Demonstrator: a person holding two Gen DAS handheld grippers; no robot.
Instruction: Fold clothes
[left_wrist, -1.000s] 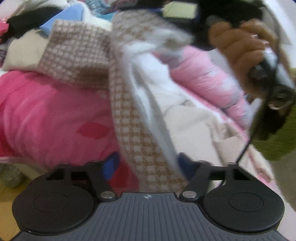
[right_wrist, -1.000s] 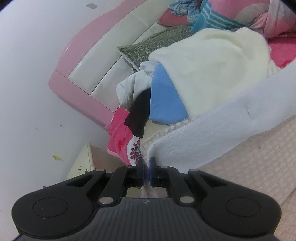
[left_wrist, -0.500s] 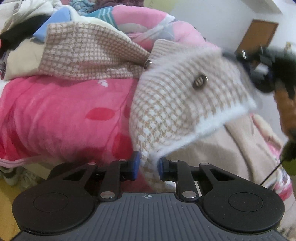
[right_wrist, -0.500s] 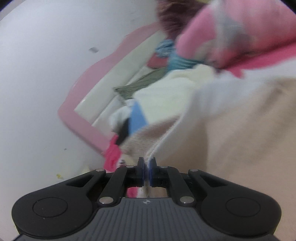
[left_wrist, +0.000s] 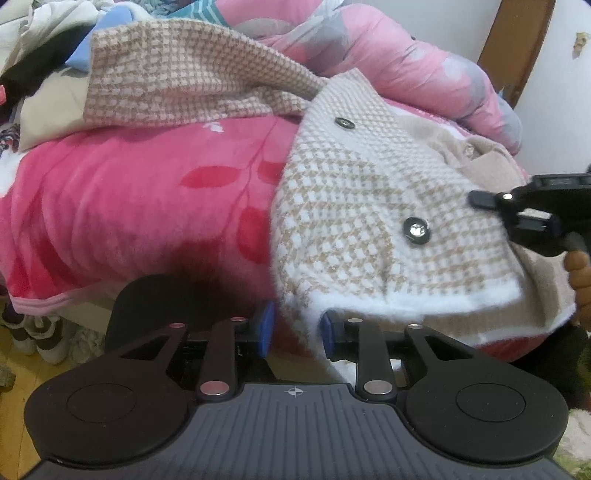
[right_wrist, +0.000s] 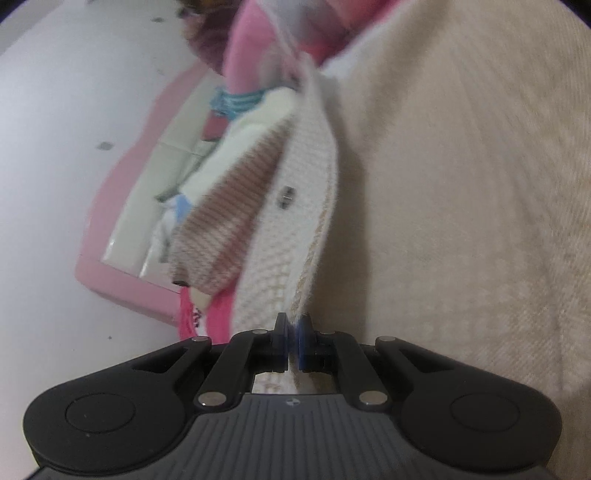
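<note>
A beige-and-white houndstooth jacket (left_wrist: 369, 206) with dark round buttons and a fuzzy white hem lies over the pink bed. Its sleeve stretches to the upper left. My left gripper (left_wrist: 295, 326) is shut on the jacket's lower hem. My right gripper (right_wrist: 293, 332) is shut on another edge of the jacket (right_wrist: 295, 236), and its cream lining fills the right of that view. The right gripper also shows in the left wrist view (left_wrist: 532, 218), at the jacket's right edge.
A pink leaf-print blanket (left_wrist: 129, 214) covers the bed. A pink quilt (left_wrist: 406, 62) and piled clothes (left_wrist: 44, 55) lie behind. A pink headboard (right_wrist: 122, 192) stands against a white wall. Shoes (left_wrist: 33, 332) sit on the floor at lower left.
My left gripper closed on the jacket's hem. Both grippers swung the jacket around and spread it, button side up, over the bed. The right gripper stayed shut on it.
</note>
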